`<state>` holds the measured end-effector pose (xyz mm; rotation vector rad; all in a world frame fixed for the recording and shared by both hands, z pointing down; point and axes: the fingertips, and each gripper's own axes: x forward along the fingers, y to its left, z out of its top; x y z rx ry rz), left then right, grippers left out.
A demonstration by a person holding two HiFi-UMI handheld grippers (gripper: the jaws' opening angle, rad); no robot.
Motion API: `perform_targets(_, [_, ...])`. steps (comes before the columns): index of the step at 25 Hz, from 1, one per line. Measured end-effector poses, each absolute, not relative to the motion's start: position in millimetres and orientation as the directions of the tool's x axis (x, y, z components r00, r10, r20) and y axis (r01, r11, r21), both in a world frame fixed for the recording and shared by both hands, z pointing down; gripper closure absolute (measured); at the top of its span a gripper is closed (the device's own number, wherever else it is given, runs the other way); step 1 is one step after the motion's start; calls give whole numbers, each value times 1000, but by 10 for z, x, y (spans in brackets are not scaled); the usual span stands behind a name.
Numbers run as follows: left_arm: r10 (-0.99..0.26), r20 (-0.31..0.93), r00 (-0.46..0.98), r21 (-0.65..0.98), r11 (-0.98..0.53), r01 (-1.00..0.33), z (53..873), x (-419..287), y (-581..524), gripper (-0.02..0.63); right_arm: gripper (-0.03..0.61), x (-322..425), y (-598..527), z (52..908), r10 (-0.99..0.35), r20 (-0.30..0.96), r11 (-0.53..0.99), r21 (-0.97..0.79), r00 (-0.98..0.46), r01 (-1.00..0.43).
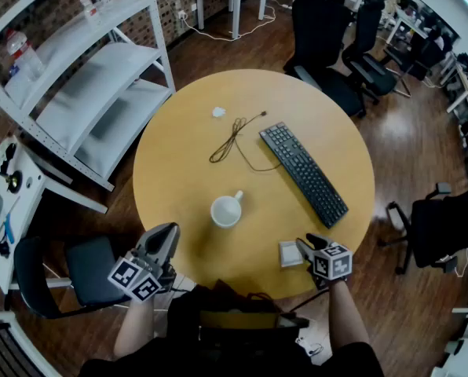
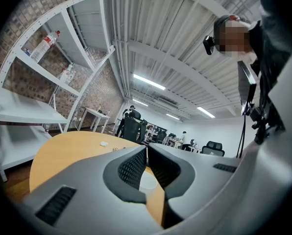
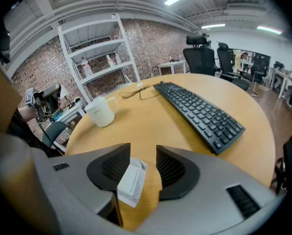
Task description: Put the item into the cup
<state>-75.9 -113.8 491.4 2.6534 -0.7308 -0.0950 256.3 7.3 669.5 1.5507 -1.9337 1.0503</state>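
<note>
A white cup [image 1: 226, 210] stands upright near the middle of the round wooden table [image 1: 179, 163]; in the right gripper view the cup [image 3: 102, 112] is far ahead to the left. A small white packet [image 1: 290, 254] lies near the table's front edge. My right gripper [image 1: 301, 247] is at it, jaws open. In the right gripper view the packet [image 3: 132, 182] sits between the jaws of the right gripper [image 3: 143, 148], leaning by the left pad with a gap on the other side. My left gripper [image 1: 170, 230] hovers at the front left edge, shut and empty [image 2: 146, 148].
A black keyboard [image 1: 303, 173] lies diagonally on the right half of the table, a thin dark cable [image 1: 232, 138] and a small white scrap [image 1: 218, 112] beyond the cup. A white shelf rack [image 1: 85, 85] stands left; office chairs [image 1: 320, 22] surround the table.
</note>
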Motion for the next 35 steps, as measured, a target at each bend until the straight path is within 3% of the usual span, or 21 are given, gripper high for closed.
perform_targets(7, [-500,58,864,396,-783,-479,4975,-711,-1083,609,379,2503,106,7075,-501,829,82,-240,-248,-967])
perform_targets(15, [-488,72,870,398,-786,-473,4981,-701,-1111,609,380,2404,100,7118,-502,815,42,-312,-290,-949])
perform_targets(17, [-478,68,876,394,-794,-464,4967,-663,-1118,609,443,2366,117,7105,-503,805,45,-340,-315,-939])
perform_targets(20, [-464,63,884,389,-804,-450,4949,-616,-1136,609,480,2342,121,7048,-520,790,42,-355,-324,-934])
perform_targets(29, [-441,28,897,374,-828,-418,4860,-534,-1205,609,517,2324,-218,6256,-697,657,114,-293,-287,-949])
perform_targets(35, [-482,-5,876,356,-820,-449,4763,-705,-1246,609,518,2049,-805,5349,-845,435,230,-228,-310,-946])
